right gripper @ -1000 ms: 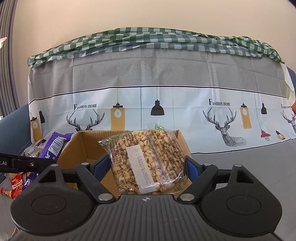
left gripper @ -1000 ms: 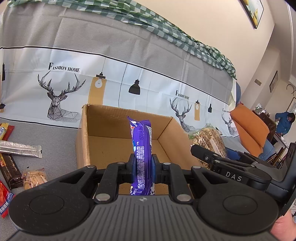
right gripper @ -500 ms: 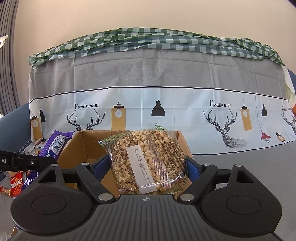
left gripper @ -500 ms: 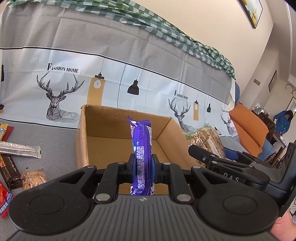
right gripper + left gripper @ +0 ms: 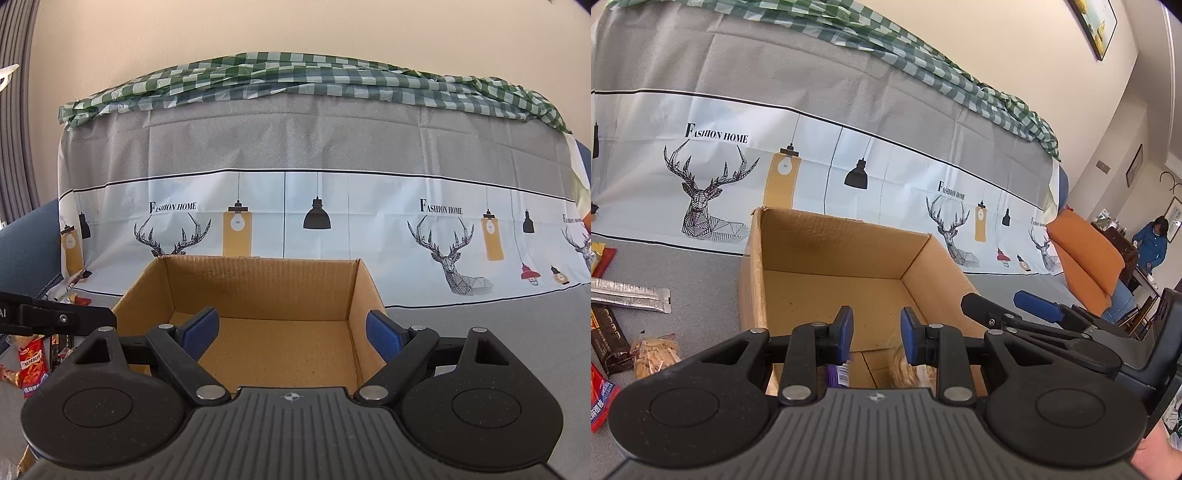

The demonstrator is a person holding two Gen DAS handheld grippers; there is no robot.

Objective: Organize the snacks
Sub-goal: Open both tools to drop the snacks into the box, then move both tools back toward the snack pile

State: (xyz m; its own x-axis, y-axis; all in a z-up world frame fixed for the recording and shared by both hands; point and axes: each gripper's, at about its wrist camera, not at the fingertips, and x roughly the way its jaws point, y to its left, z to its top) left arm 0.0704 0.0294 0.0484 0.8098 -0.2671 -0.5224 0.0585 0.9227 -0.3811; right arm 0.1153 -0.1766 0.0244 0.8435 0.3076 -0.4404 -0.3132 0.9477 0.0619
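An open cardboard box (image 5: 842, 243) stands on the grey cloth right in front of both grippers. My left gripper (image 5: 875, 328) hangs over its near edge, its jaws opening with nothing between the blue pads. Below them, a purple snack pack (image 5: 836, 374) and a bag of peanuts (image 5: 912, 369) lie on the box floor, mostly hidden by the gripper body. My right gripper (image 5: 291, 328) stands open over the same box (image 5: 258, 284), jaws still widening and empty. It shows at the right of the left wrist view as the right gripper (image 5: 997, 302).
Loose snacks lie left of the box: a silver packet (image 5: 628, 295), a dark brown bar (image 5: 609, 339), a clear cracker bag (image 5: 653, 354) and a red packet (image 5: 31, 363). A printed cloth backrest rises behind the box. An orange cushion (image 5: 1086, 258) and a person in blue (image 5: 1152, 247) are far right.
The left jaws parted and the purple pack dropped into the box. The peanut bag left the right gripper and now lies in the box. Neither hand shifted.
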